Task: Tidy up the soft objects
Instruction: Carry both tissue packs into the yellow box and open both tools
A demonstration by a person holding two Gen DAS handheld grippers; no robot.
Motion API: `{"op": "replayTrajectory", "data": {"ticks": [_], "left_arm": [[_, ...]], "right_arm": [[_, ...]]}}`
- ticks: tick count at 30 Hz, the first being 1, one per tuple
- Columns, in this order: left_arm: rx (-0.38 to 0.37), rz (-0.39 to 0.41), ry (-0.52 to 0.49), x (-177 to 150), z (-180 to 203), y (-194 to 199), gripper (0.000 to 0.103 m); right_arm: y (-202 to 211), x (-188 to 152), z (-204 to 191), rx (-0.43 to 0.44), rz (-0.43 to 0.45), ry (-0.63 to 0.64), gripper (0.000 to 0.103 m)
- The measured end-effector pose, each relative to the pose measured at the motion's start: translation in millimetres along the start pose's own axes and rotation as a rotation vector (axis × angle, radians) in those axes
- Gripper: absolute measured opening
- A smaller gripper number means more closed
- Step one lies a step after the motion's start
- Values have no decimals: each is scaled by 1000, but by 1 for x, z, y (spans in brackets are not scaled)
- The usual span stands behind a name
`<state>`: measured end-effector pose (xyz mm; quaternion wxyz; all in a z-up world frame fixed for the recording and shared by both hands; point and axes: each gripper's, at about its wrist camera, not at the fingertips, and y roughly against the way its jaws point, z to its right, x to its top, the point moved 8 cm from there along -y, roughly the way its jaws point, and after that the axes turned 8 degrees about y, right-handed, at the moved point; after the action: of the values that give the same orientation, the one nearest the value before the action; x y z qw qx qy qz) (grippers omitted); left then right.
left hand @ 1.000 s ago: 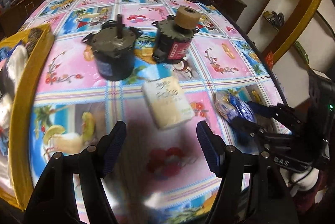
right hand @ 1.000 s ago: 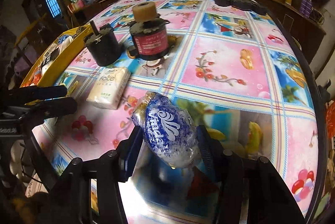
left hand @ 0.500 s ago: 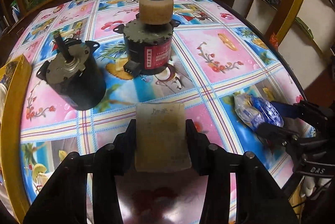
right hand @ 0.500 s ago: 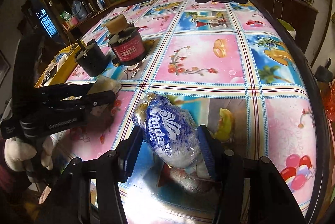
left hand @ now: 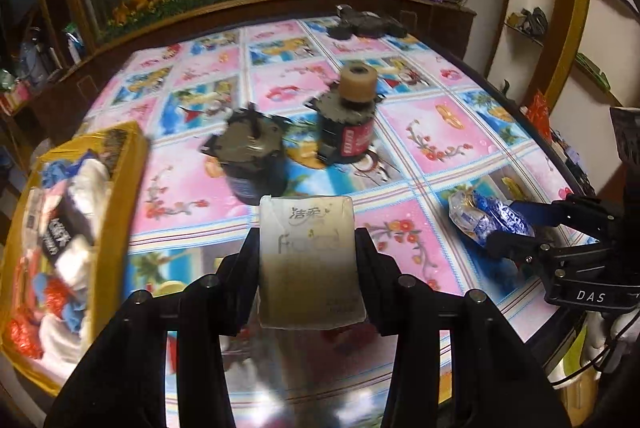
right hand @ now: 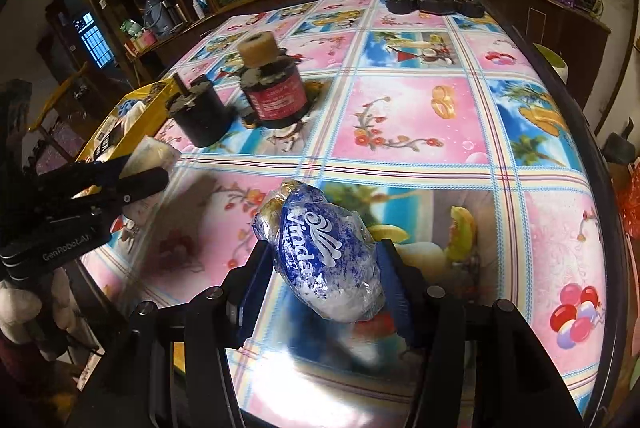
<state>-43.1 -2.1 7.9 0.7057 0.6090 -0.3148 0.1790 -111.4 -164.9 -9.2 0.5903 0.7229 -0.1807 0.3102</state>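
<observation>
Both packs gripped (table edge near)

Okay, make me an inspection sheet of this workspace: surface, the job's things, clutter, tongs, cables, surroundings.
Surface: table under a glossy patterned cloth of pink and blue squares.
Job's things: cream tissue pack held in the left tongs; blue and white Vinda pack held in the right tongs; yellow box at the table's left edge, holding soft packs.
Clutter: two motors, a plain dark motor and a red-labelled motor with a tan roller on top; a dark object at the far edge.
Tongs: both shut on their packs.
Cables: thin black wires by the right tongs.
Surroundings: floral mural, wooden shelving.
</observation>
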Motion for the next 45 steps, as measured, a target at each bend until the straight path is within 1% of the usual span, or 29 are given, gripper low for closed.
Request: {"op": "replayTrajectory", "data": {"ticks": [4, 7, 16, 24, 27, 31, 35, 40, 45], "left_arm": [[38, 65, 35, 2, -26, 23, 42], [68, 97, 67, 2, -47, 35, 42], [119, 142, 179, -6, -107, 52, 42], [129, 146, 299, -17, -163, 52, 43], [124, 141, 381, -22, -195, 50, 43], [132, 130, 518, -36, -247, 45, 43], [135, 121, 604, -48, -281, 44, 43], [115, 111, 648, -56, -298, 37, 43], [72, 104, 704, -61, -307, 31, 45]], "right_arm": [[3, 6, -19, 5, 5, 28, 53], [4, 13, -39, 13, 8, 59, 53], [-5, 33, -103, 47, 2, 165, 53], [-26, 58, -166, 100, -12, 253, 53], [-35, 72, -196, 141, -8, 288, 53], [-51, 89, -240, 193, -3, 349, 53], [-74, 100, -282, 248, -21, 393, 53], [-100, 109, -317, 288, -46, 431, 53], [-128, 117, -333, 274, -55, 440, 53]]}}
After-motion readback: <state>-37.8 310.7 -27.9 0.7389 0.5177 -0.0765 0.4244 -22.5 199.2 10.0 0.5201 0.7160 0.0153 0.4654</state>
